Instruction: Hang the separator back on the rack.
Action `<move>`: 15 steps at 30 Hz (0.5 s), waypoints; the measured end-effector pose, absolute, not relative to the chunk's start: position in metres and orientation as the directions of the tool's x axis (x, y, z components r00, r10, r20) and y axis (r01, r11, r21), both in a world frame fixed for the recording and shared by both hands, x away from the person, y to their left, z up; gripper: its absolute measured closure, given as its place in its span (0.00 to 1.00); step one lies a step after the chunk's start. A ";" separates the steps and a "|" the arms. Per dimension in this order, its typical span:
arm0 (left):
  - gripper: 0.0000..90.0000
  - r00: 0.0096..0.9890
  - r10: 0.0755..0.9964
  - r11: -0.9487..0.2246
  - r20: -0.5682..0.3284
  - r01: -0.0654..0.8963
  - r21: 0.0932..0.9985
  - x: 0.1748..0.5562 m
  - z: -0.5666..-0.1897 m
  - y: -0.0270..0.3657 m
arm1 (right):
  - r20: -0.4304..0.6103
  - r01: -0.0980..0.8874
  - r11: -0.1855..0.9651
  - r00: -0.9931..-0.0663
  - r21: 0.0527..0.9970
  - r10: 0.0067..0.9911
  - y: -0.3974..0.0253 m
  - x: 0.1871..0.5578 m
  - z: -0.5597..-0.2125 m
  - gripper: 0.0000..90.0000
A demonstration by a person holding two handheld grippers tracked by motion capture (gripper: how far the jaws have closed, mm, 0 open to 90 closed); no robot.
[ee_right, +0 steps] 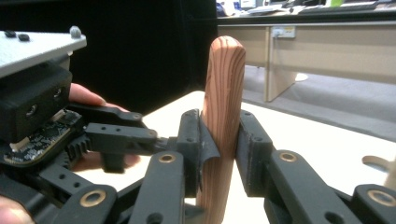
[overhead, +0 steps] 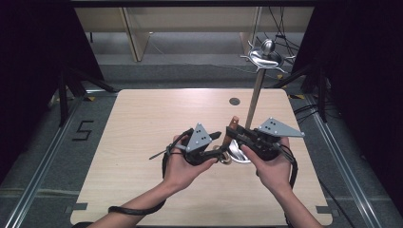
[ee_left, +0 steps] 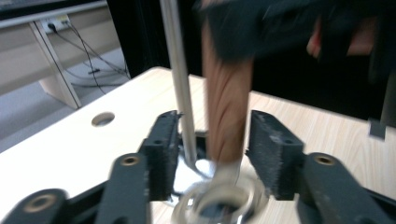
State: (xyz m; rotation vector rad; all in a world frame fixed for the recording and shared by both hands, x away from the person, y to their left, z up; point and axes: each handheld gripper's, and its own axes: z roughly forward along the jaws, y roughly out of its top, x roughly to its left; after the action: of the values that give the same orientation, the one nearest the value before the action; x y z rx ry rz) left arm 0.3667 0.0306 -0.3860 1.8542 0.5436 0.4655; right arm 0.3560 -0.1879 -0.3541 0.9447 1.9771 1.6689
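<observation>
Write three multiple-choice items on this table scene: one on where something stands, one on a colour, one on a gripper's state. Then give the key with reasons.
1. Where on the table does the metal stand rise?
A. near the left edge
B. right of centre, just beyond the grippers
C. at the near corner

2. What colour is the wooden handle?
A. reddish brown
B. blue
C. white

3. How is the right gripper set?
A. wide open over bare table
B. shut on the wooden handle
C. shut on the stand's pole

Key: B, the high view shows its pole going up right of centre behind both grippers; A, the right gripper view shows reddish-brown grain; B, both jaws press the handle's sides there.
</observation>
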 end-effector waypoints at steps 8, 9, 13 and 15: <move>0.50 0.776 0.630 -0.331 0.039 0.223 0.917 0.372 -0.401 0.083 | 0.066 0.210 0.113 -0.691 0.971 0.720 -0.199 0.360 -0.348 0.83; 0.49 0.770 0.637 -0.334 0.038 0.232 0.914 0.373 -0.404 0.092 | 0.070 0.223 0.121 -0.693 0.967 0.718 -0.200 0.360 -0.347 0.83; 0.49 0.724 0.689 -0.335 0.029 0.283 0.899 0.374 -0.416 0.126 | 0.089 0.255 0.133 -0.702 0.958 0.706 -0.202 0.360 -0.344 0.83; 0.49 0.701 0.713 -0.326 0.020 0.306 0.895 0.374 -0.421 0.142 | 0.068 0.239 0.147 -0.707 0.960 0.704 -0.203 0.362 -0.342 0.83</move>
State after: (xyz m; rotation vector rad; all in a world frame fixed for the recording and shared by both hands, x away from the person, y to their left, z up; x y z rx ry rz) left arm 0.3736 0.1424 -0.4207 1.9166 0.7902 0.5152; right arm 0.3619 -0.2027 -0.3424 0.9012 2.0332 1.5825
